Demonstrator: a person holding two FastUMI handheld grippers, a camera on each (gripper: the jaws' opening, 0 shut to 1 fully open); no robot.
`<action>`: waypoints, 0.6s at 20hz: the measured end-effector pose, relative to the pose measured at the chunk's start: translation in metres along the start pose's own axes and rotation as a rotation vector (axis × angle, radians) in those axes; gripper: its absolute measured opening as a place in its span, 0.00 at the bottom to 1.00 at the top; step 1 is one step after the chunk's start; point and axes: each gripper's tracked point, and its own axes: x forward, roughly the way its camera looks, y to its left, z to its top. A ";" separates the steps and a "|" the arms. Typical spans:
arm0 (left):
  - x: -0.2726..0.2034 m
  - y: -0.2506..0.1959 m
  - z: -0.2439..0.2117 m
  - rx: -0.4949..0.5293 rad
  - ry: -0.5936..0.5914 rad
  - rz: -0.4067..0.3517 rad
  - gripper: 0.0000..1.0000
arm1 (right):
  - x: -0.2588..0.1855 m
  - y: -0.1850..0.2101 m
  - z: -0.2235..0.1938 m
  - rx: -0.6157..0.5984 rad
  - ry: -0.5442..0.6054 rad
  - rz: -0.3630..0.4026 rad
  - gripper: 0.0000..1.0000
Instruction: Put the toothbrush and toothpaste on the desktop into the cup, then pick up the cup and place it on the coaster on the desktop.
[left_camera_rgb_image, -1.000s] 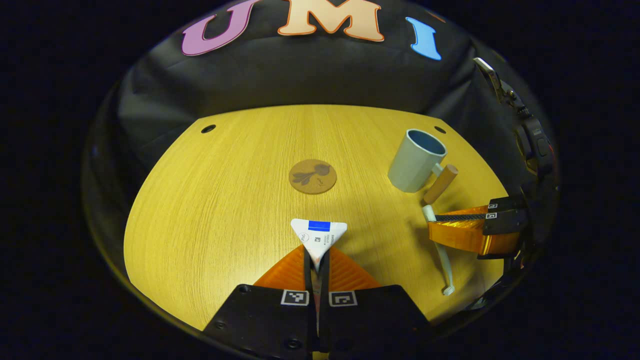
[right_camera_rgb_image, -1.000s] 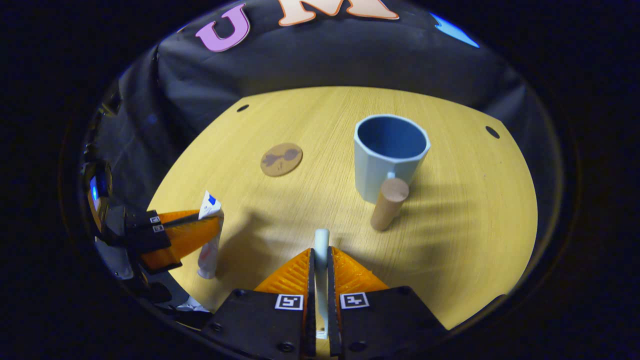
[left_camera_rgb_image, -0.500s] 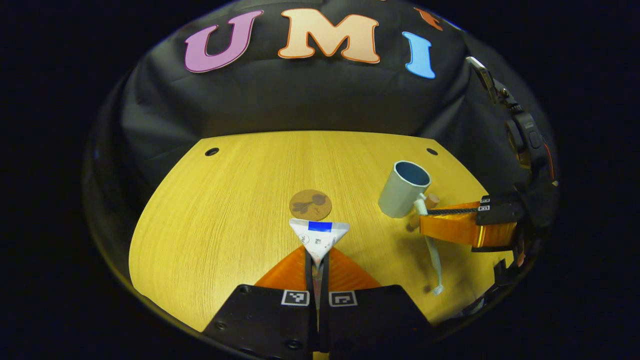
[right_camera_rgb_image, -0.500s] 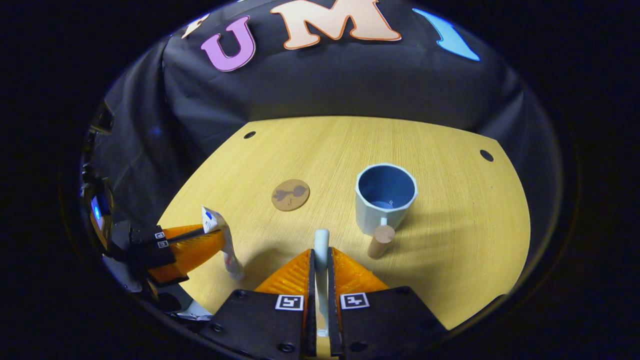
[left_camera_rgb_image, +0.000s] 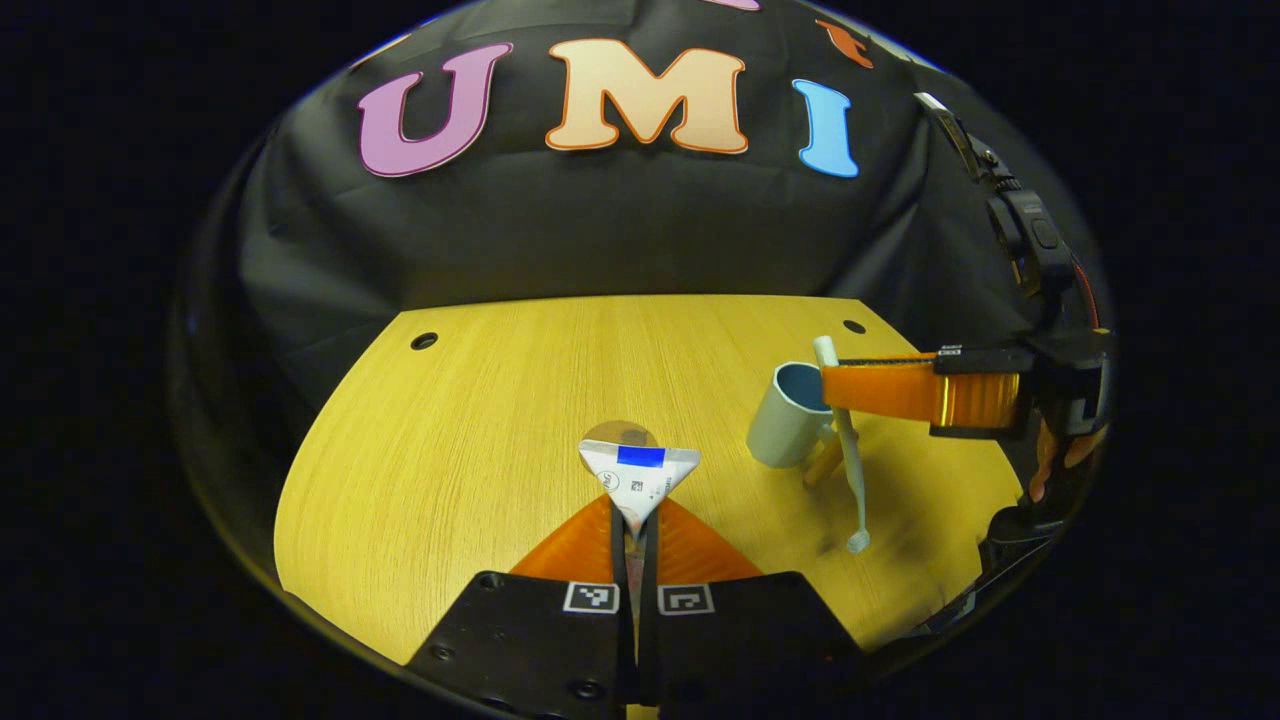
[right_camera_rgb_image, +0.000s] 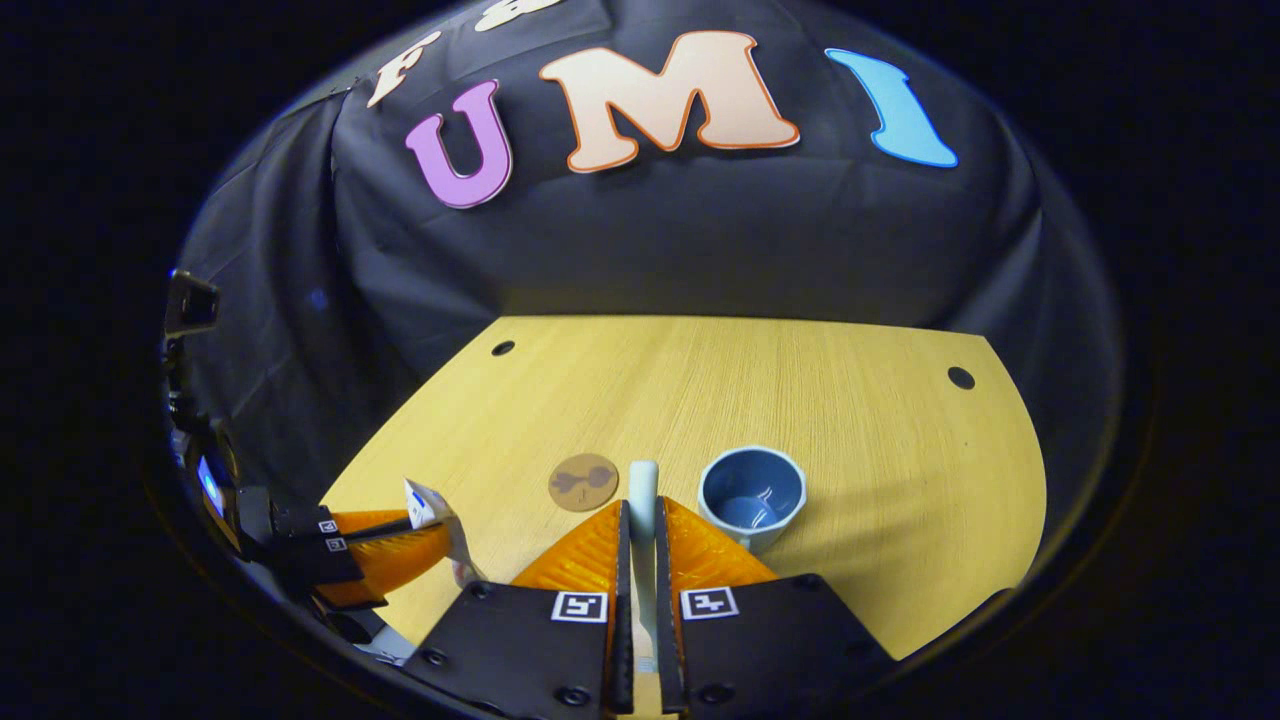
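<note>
Change: both tools have risen since a second ago; cup looks smaller.
Toothbrush (left_camera_rgb_image: 849, 470): pinched in right hand-held gripper (right_camera_rgb_image: 640, 520), hanging just beside cup (right_camera_rgb_image: 751, 495), above surface (right_camera_rgb_image: 860, 440).
Toothpaste (left_camera_rgb_image: 638, 474): clamped by left hand-held gripper (left_camera_rgb_image: 634, 545), lifted.
Coaster (right_camera_rgb_image: 583, 482): bare, left of cup.
Risk: dangling brush may clip rim and tip cup.

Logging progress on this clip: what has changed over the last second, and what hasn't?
Both grippers rose. The right gripper lifted the toothbrush off the desktop; it now hangs beside the cup. The left gripper raised the toothpaste. Both grips stayed shut; cup and coaster stayed put.
</note>
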 end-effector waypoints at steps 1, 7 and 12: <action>-0.001 0.000 0.001 -0.007 -0.003 0.000 0.00 | -0.001 -0.003 0.011 0.004 -0.027 -0.001 0.12; -0.010 0.000 0.015 -0.015 -0.043 0.014 0.00 | -0.001 -0.024 0.067 0.038 -0.190 -0.017 0.12; -0.015 0.001 0.024 -0.031 -0.056 0.029 0.00 | 0.010 -0.041 0.101 0.047 -0.308 -0.037 0.12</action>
